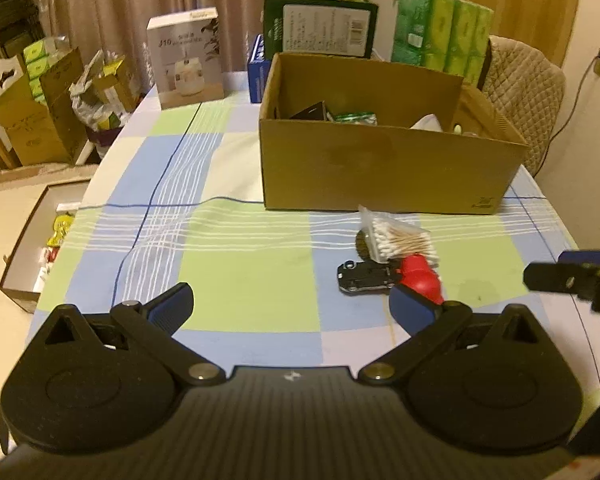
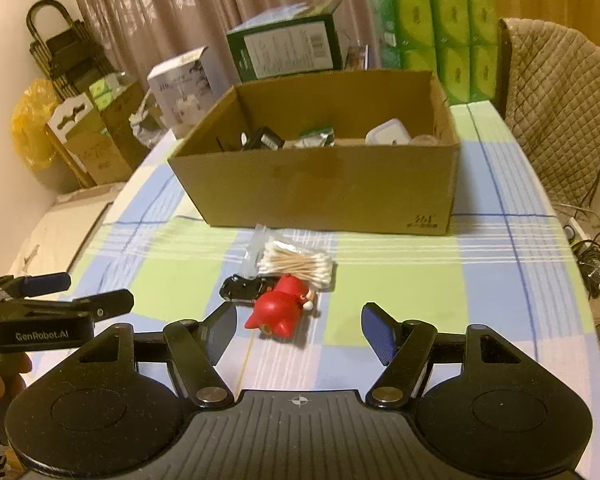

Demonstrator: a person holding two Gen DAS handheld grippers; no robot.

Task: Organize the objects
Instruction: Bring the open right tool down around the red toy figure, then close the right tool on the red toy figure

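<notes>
I hold both grippers low over the near edge of the bench (image 1: 260,280), pointed at the box (image 2: 324,196) so the three loose things lie in front of me. My right gripper (image 2: 299,330) has its jaws spread wide and empty, lined up on the red toy (image 2: 278,314), which I judge to be my first pick because it lies nearest. My left gripper (image 1: 292,304) is also wide and holds nothing; it hangs off to the left, probably to keep out of the way.

The toy lies tipped on its side, smooth, rounded and glossy, likely hard plastic that could slip between flat pads. Touching it at the far side is a small black car (image 2: 244,290), low and flat. Behind both, nearer the box, is a bag of swabs (image 2: 296,266): a thin clear crinkly sleeve over wooden sticks with white tips, soft and easy to crush.

The box is plain brown cardboard, open-topped, standing toward the far edge, and already holds several things, so I judge it to be where these three go. The bench wears a checked cloth of green, blue and white that may bunch if I drag across it.
</notes>
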